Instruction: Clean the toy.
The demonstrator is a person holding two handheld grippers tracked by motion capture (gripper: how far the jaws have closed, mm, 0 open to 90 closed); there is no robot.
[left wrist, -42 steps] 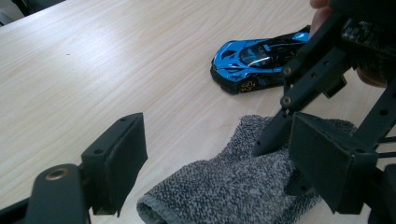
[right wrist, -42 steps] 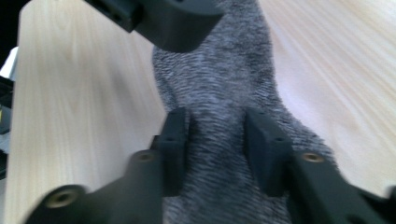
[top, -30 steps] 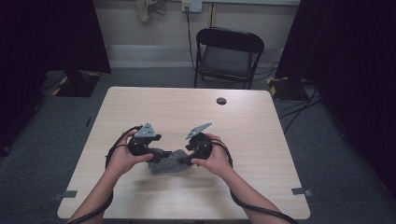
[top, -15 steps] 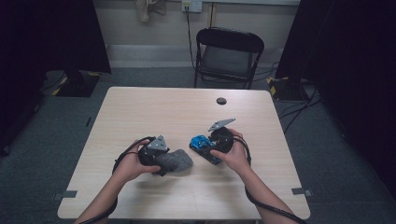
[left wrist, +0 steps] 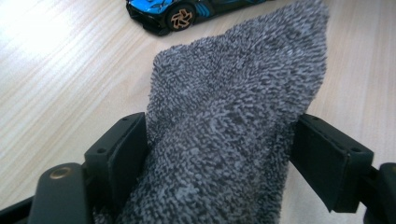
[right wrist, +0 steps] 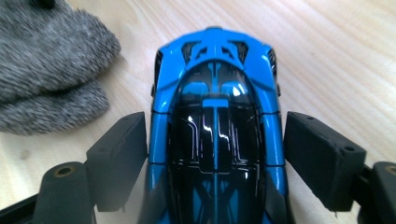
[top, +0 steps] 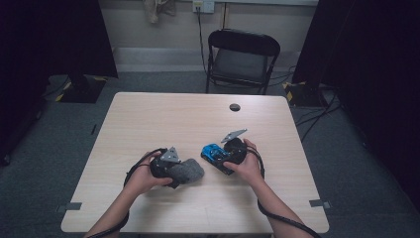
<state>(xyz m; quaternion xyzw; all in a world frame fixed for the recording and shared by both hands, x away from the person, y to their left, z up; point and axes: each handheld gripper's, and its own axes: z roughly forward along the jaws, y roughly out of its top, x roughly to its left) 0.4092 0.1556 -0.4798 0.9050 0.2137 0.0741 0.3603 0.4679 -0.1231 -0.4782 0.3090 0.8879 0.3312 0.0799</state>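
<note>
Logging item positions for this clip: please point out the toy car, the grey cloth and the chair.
toy car (right wrist: pixel 215 140): right gripper view, on its dark roof.
grey cloth (left wrist: pixel 229 135): left gripper view, middle of its fuzzy surface.
chair (top: pixel 240 62): high view, on the seat.

We count one blue toy car (top: pixel 214 152), one grey terry cloth (top: pixel 187 170), two handheld grippers, one folding chair (top: pixel 242 57), one table (top: pixel 163 119).
</note>
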